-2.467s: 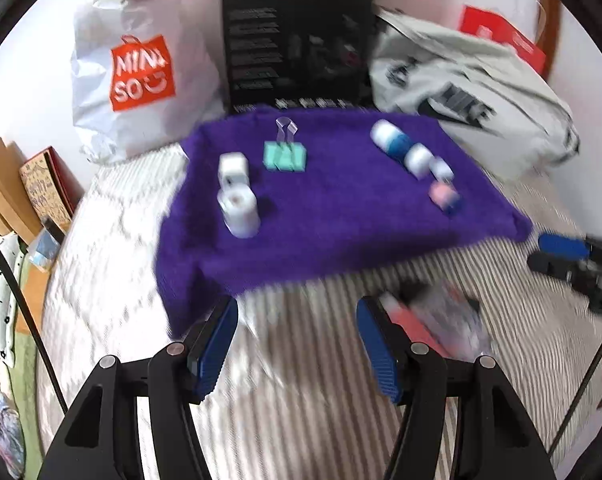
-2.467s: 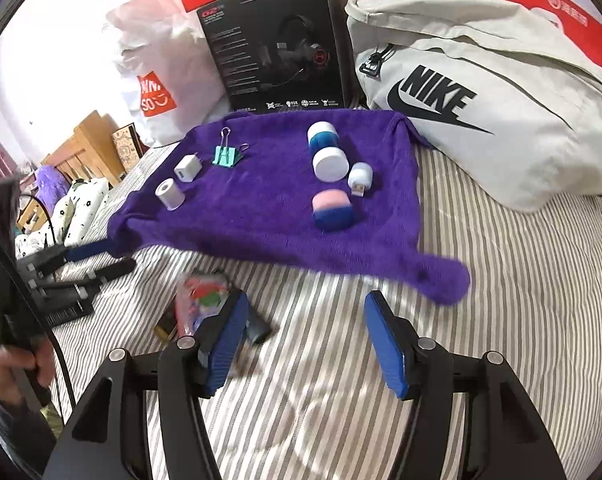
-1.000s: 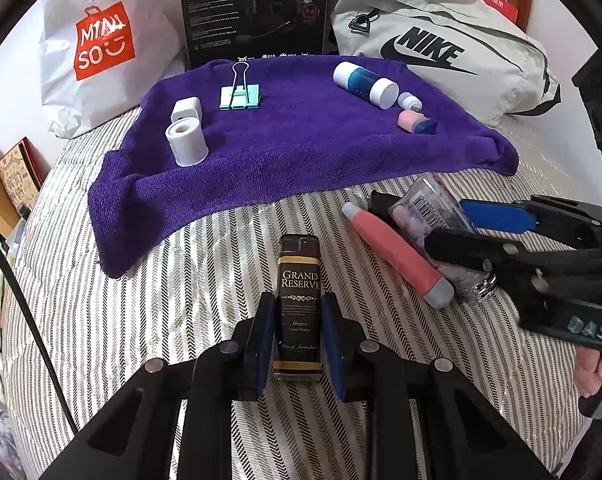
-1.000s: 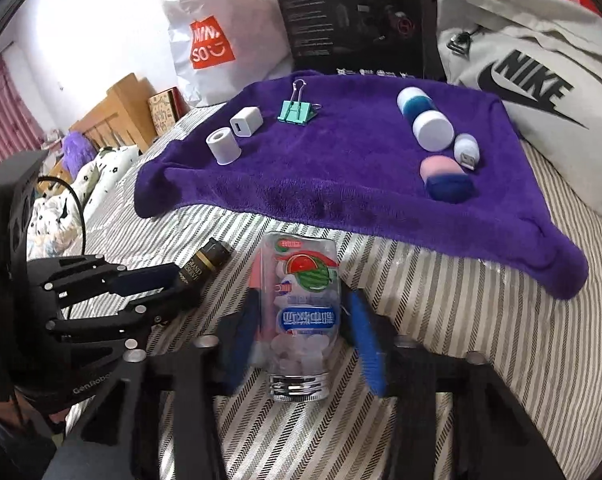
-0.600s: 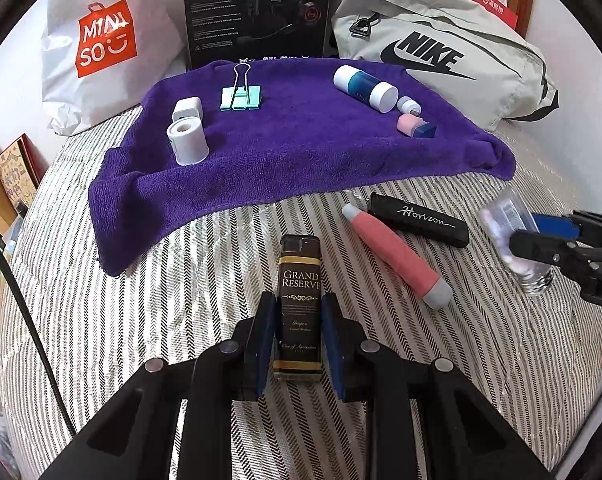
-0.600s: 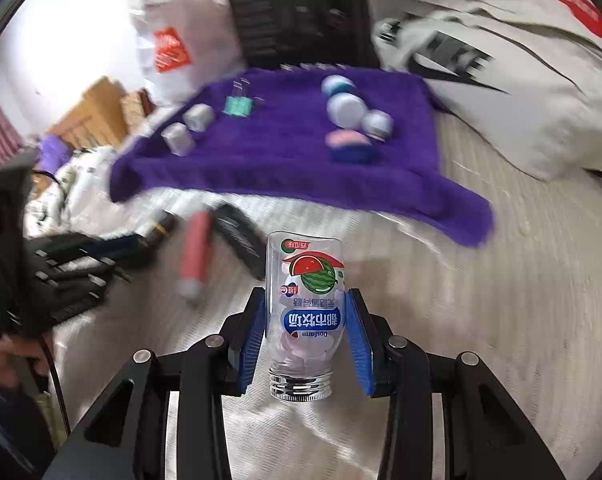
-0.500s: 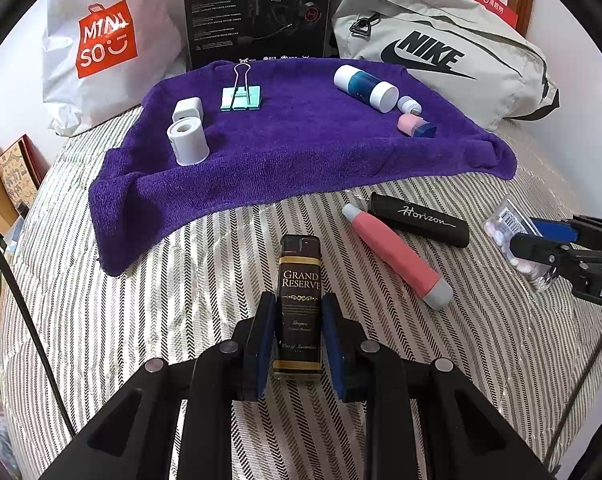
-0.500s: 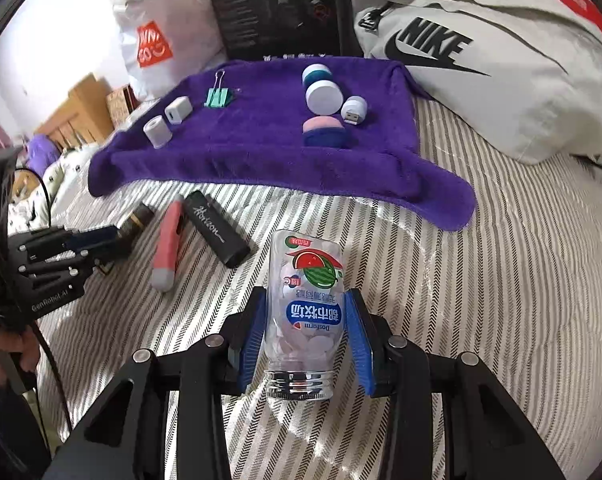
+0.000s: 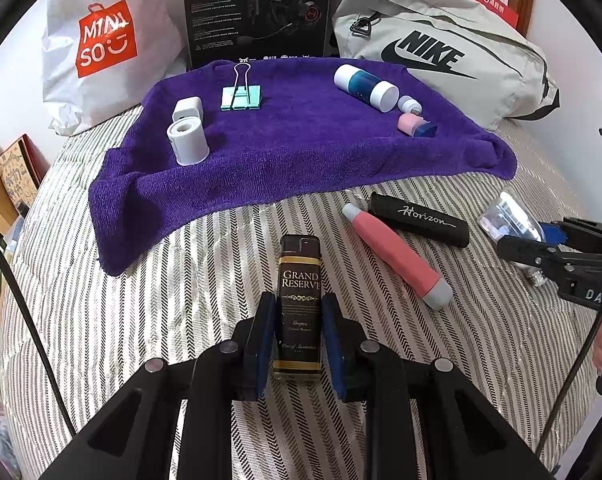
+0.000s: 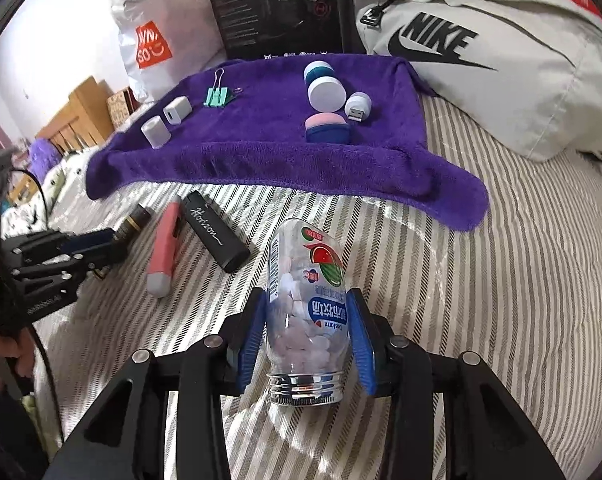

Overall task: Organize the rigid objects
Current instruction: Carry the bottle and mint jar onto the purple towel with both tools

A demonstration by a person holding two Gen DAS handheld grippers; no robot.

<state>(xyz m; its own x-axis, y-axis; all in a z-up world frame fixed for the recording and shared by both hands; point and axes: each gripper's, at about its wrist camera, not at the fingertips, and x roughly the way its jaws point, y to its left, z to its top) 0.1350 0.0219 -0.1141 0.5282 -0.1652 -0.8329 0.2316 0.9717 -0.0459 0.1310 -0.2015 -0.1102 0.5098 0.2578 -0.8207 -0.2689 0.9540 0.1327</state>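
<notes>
My left gripper (image 9: 300,312) is shut on a black "Grand Reserve" lighter (image 9: 300,292), held just over the striped bedspread. My right gripper (image 10: 307,320) is shut on a clear candy bottle (image 10: 307,308) with a watermelon label, metal neck toward the camera, tilted left. In the left wrist view that bottle (image 9: 509,216) and right gripper (image 9: 541,240) show at the right edge. A pink tube (image 9: 397,256) and a black "Horizon" case (image 9: 419,219) lie on the bed between the grippers. The purple towel (image 9: 301,140) carries a white cylinder (image 9: 187,142), white cube (image 9: 187,109), green binder clip (image 9: 241,96), and a blue-white bottle (image 9: 365,87).
A small USB light (image 10: 357,107) and a pink-blue cap piece (image 10: 327,128) also lie on the towel. Behind it stand a Miniso bag (image 9: 105,40), a black headset box (image 9: 257,8) and a grey Nike bag (image 9: 441,52). A hand (image 10: 5,352) holds the left gripper.
The right gripper has come lower and closer to the bedspread, and the candy bottle in it now tilts left. The left gripper and its lighter have stayed put.
</notes>
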